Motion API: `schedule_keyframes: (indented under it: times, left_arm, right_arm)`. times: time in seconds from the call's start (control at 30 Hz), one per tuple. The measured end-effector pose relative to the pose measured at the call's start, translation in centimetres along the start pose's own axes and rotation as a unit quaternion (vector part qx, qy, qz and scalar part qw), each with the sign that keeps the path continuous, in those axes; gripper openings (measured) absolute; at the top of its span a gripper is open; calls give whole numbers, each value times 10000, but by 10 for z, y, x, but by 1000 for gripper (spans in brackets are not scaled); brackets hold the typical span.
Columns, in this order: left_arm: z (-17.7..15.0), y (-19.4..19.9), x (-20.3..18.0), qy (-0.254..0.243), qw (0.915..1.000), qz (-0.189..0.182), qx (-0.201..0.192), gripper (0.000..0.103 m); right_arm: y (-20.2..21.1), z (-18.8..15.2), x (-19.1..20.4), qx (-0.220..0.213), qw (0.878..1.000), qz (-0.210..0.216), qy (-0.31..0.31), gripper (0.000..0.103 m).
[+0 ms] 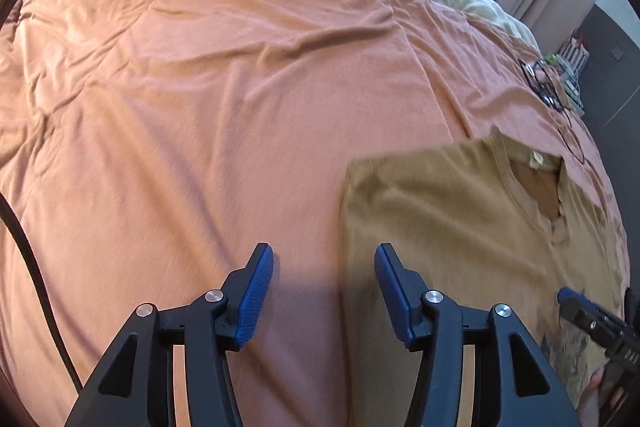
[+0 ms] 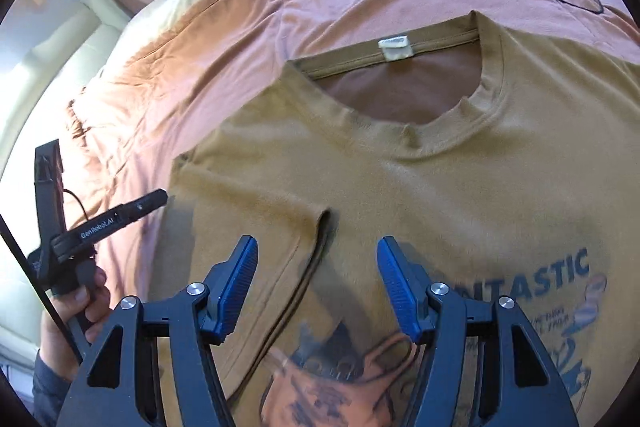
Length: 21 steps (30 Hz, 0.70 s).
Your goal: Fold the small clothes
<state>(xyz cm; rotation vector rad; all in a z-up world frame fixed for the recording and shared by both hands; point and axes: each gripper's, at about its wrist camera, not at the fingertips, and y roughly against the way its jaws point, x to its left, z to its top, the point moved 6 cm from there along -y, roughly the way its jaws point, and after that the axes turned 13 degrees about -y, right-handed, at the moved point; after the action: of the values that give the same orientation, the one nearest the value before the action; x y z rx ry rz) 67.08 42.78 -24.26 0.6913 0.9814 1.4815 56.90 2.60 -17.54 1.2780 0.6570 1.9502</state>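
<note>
Both grippers (image 1: 324, 291) (image 2: 318, 287) open, empty; tan tee (image 2: 400, 187) light, limp — pinch folded sleeve hem (image 2: 320, 227) at 6 o'clock.

— You're looking at a tan T-shirt (image 2: 460, 183): soft matt knit cloth, ribbed collar, cracked printed graphic.

— And under it?

— An orange quilt (image 1: 224, 87), matt and creased. Your gripper fingers (image 2: 236, 287) are ridged blue plastic on matt black plastic, with shiny metal pins.

My tan T-shirt (image 2: 460, 179) lies face up on the orange bedspread, neckline away from me, white label showing, left sleeve folded in over the print, I think.
</note>
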Motion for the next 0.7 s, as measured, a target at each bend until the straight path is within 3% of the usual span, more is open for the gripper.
schedule_keyframes:
  times: [0.17, 0.33, 0.5, 0.7]
  left_arm:
    - [-29, 17, -8, -102, 9998, -85, 131, 55]
    - [-58, 34, -18, -146, 9994, -193, 259, 55]
    - [-82, 45, -32, -228, 9986, -318, 356, 55]
    - [-106, 58, -51, -516, 9967, -424, 462, 55]
  right_arm:
    - [14, -22, 10, 140, 9997, 123, 149, 60]
    - [14, -43, 23, 417, 9984, 262, 293, 38]
    - [9, -60, 29, 691, 9968, 232, 314, 37]
    - [6, -70, 21, 977, 9944, 373, -139, 33]
